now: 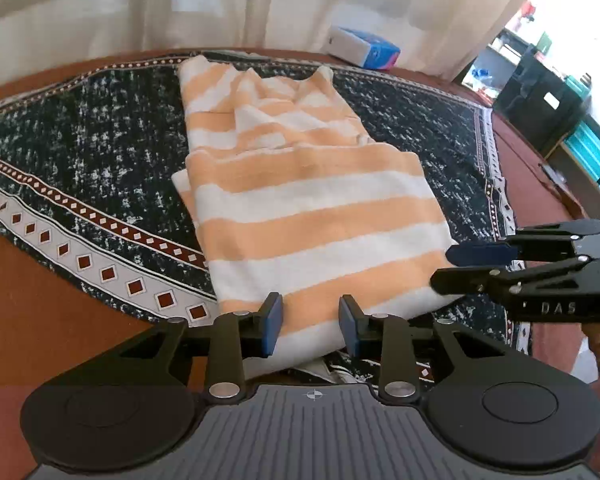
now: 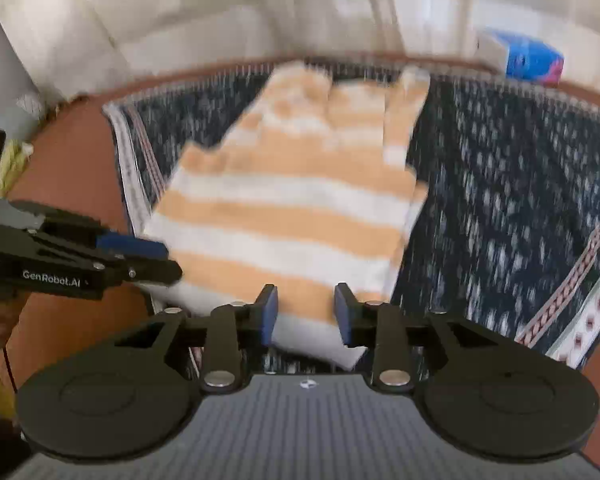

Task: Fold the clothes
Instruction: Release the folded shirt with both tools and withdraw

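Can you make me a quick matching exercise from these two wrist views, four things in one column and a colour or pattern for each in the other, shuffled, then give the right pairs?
Things:
1. folded garment
2. patterned cloth under it
3. box at the far edge
4. gripper pads

Colours or patterns:
A. dark with white flecks and a diamond border
B. blue
C. orange and white stripes
D. white and blue with a touch of pink

Right pairs: 1-C, 2-A, 3-D, 4-B.
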`<state>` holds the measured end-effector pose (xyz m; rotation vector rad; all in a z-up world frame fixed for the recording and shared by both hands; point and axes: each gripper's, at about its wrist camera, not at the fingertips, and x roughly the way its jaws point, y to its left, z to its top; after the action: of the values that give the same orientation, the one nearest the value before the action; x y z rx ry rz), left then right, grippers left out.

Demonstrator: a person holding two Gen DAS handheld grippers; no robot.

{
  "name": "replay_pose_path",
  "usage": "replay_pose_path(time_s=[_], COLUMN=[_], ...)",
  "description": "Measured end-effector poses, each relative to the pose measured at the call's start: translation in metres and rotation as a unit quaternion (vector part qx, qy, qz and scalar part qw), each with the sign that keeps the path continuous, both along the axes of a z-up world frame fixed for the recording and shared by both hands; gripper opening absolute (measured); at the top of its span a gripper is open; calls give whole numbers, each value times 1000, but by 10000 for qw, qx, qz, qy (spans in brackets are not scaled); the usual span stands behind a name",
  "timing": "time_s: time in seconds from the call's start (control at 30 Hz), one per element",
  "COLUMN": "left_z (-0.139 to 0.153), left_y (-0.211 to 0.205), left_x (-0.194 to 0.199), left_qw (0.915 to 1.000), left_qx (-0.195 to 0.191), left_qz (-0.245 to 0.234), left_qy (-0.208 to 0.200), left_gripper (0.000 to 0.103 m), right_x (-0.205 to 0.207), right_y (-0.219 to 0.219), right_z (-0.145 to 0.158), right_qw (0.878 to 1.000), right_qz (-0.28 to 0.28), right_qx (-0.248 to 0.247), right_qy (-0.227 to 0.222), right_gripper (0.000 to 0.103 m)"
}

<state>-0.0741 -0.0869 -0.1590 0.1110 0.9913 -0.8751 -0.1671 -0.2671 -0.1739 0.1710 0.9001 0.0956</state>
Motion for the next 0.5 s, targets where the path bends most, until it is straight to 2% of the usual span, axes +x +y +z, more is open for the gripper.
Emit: replay_pose_path(time_s=[0.07, 0.13, 0.23, 0.3, 0.4, 0.5], left_z=[8, 23, 48, 62, 70, 61], left_y=[1, 5, 5, 1, -10, -28], left_x=[9, 23, 56, 84, 133, 180], left_qw=[9996, 9981, 9950, 9924, 9902, 9913], left_qx=[-93, -408, -725, -832, -831, -592], left_qz=[163, 398, 677, 865, 1049, 1089], left_qy=[221, 219, -62, -281, -405, -452], left_gripper=[47, 48, 55, 57, 63, 65], right_x=[2, 8, 26, 50, 85, 124], right_y=[1, -7, -28, -45, -72, -95], right_z=[1, 12, 41, 53, 72, 76], right_qw=[9999, 9997, 9982, 9970, 9944, 9916], right_qz=[93, 42, -130, -276, -496, -668], right_qx=[21, 222, 441, 553, 720, 925], right_qy=[53, 27, -375, -463, -595, -606], right_gripper=[44, 45, 50, 53, 55, 56])
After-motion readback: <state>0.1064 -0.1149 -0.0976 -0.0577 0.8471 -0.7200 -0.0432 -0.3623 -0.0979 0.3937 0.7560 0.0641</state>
